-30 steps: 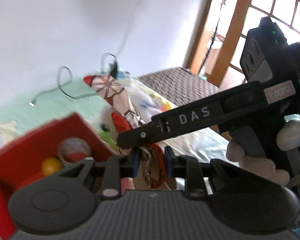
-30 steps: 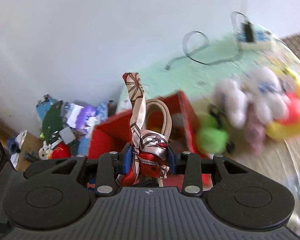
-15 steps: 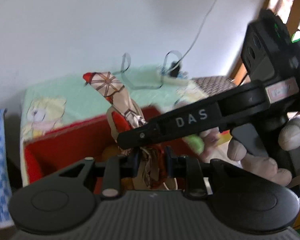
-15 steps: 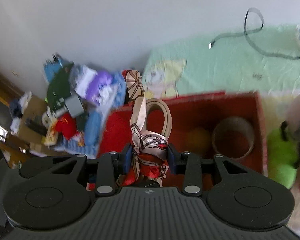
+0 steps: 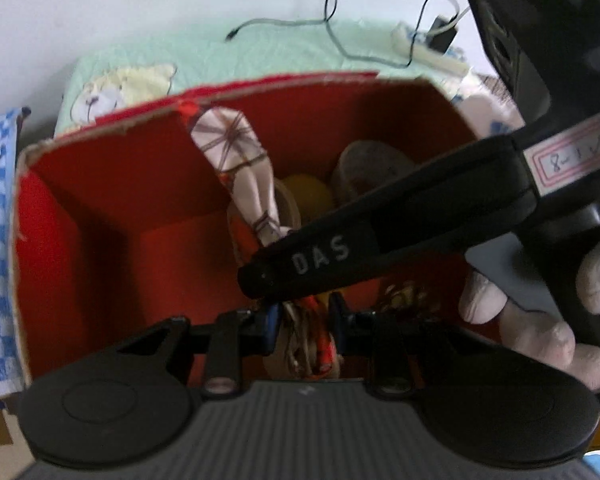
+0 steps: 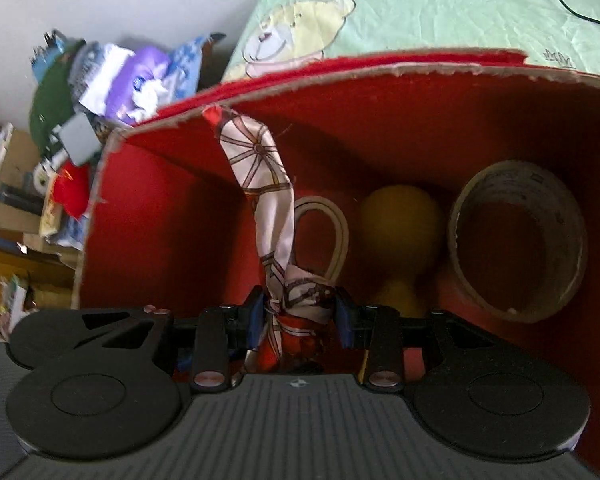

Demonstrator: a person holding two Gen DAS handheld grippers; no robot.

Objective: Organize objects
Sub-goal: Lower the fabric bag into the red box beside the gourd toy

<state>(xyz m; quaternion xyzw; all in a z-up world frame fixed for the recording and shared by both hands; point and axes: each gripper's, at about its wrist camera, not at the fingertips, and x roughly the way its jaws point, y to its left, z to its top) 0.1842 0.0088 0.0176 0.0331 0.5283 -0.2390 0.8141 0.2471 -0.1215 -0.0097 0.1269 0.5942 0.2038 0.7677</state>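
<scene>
The right gripper pinches the knotted red base of a patterned scarf tied to a beige looped handle; the left gripper clamps its nearly closed jaws on the same bundle, with the right tool crossing in front. The scarf's long axis runs up and away from the jaws, its white, wheel-printed tail pointing toward the far wall of the red box. Deeper inside sit 1 yellow ball and 1 tape roll. Beyond lies a green sheet.
</scene>
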